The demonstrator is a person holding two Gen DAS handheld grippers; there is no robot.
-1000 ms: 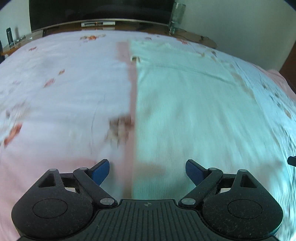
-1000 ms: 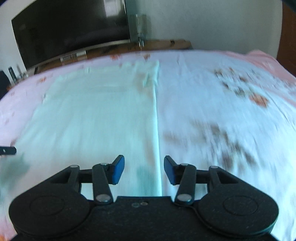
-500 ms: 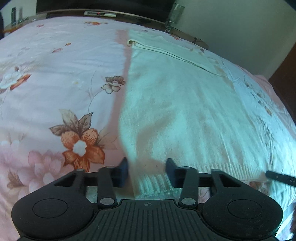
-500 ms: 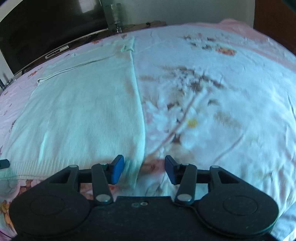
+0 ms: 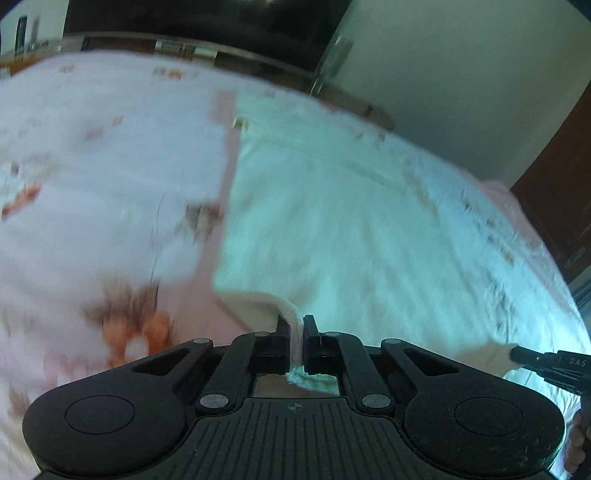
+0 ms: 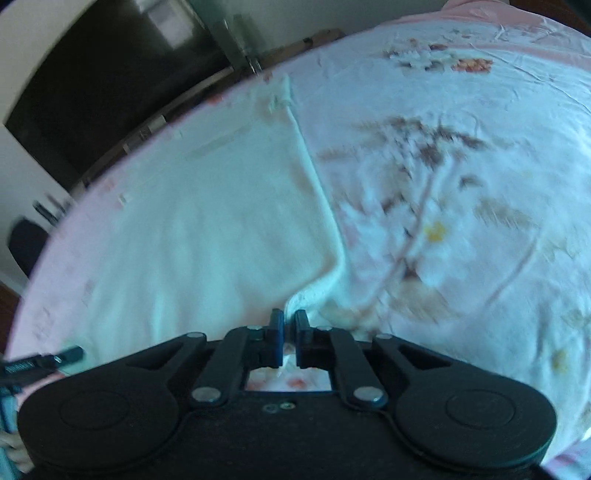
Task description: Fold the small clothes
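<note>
A white knit sweater [image 5: 332,206] lies flat on a floral bedsheet [image 5: 92,166]. My left gripper [image 5: 294,328] is shut on the sweater's near left hem corner, which is lifted off the sheet. My right gripper [image 6: 289,325] is shut on the near right hem corner of the sweater [image 6: 203,229], also raised. The right gripper's finger tip [image 5: 524,355] shows at the right edge of the left wrist view. The left gripper's tip [image 6: 55,360] shows at the left edge of the right wrist view. Both views are blurred by motion.
The bedsheet [image 6: 461,184] stretches wide on both sides of the sweater. A dark TV [image 5: 221,22] on a wooden stand is beyond the bed's far edge. A dark wooden door [image 5: 561,192] stands at the right.
Both grippers have closed on the sweater's near hem corners and lifted them off the sheet. A second ago both were open above the sweater's side edges.
</note>
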